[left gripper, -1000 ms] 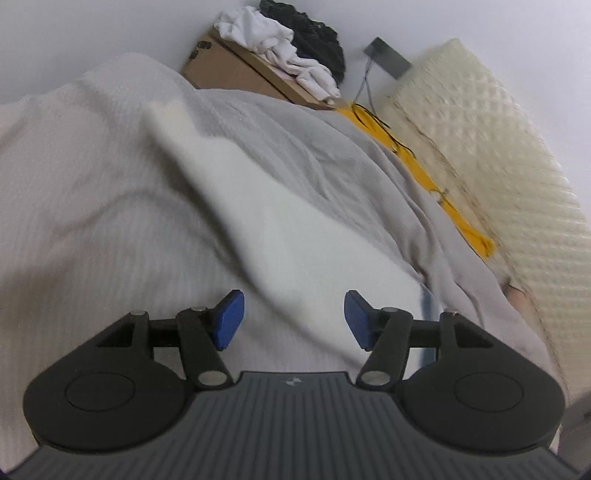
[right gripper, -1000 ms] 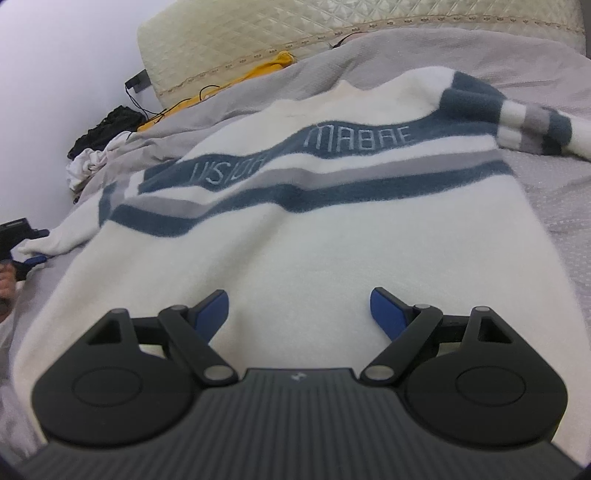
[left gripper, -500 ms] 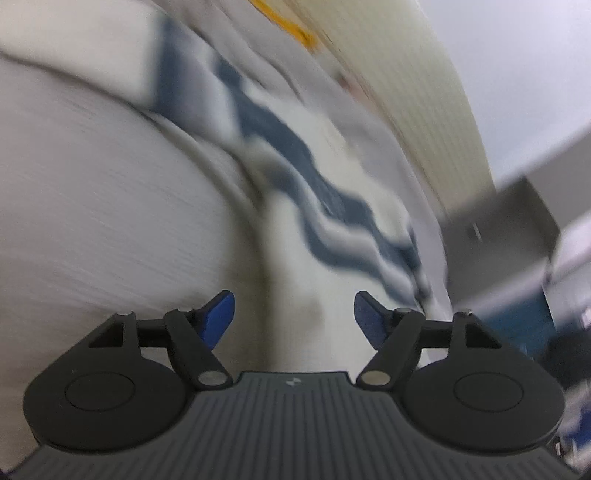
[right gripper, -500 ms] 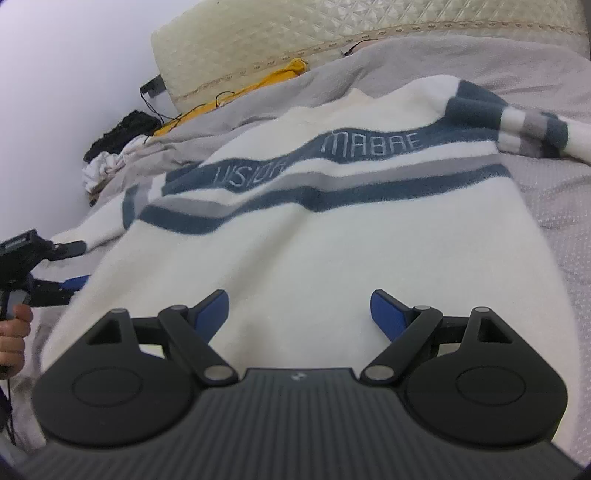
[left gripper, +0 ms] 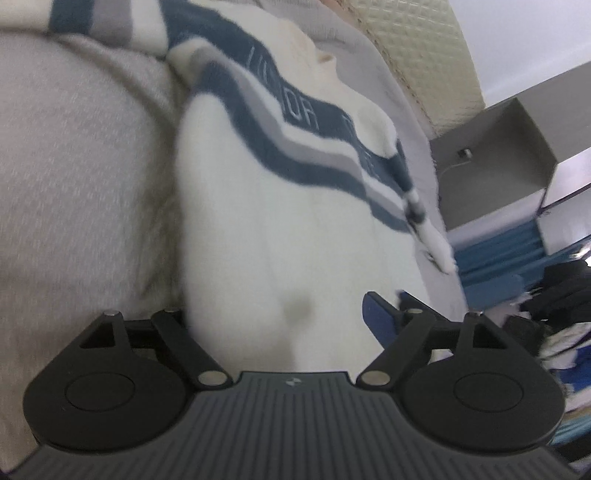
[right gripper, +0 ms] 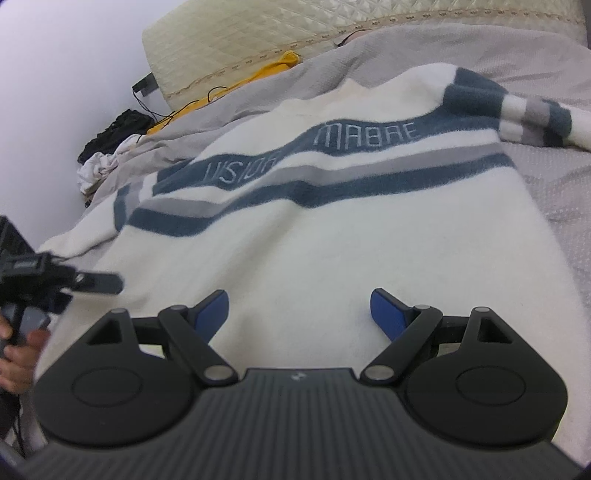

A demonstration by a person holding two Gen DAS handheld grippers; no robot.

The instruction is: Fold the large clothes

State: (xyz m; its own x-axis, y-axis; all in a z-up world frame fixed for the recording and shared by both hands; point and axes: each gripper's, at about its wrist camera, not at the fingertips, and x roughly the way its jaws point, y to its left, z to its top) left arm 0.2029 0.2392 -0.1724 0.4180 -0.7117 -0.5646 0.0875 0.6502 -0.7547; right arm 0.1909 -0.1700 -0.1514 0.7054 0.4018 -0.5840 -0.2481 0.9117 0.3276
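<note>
Both grippers are held wide and empty over the sweater (right gripper: 332,258); the right gripper (right gripper: 299,310) hovers unmoved above the near hem; the left gripper (left gripper: 280,314) has been swung from the far sleeve to the hem's corner, its jaws having just been opening, with white knit lying between them but not pinched; the sweater is spread flat on the grey bedspread (right gripper: 554,177), so a fold is judged not yet begun; beyond lies the quilted headboard (right gripper: 295,29).

left gripper (left gripper: 280,314) near pad hidden under sweater (left gripper: 295,229), lettering blurred
</note>
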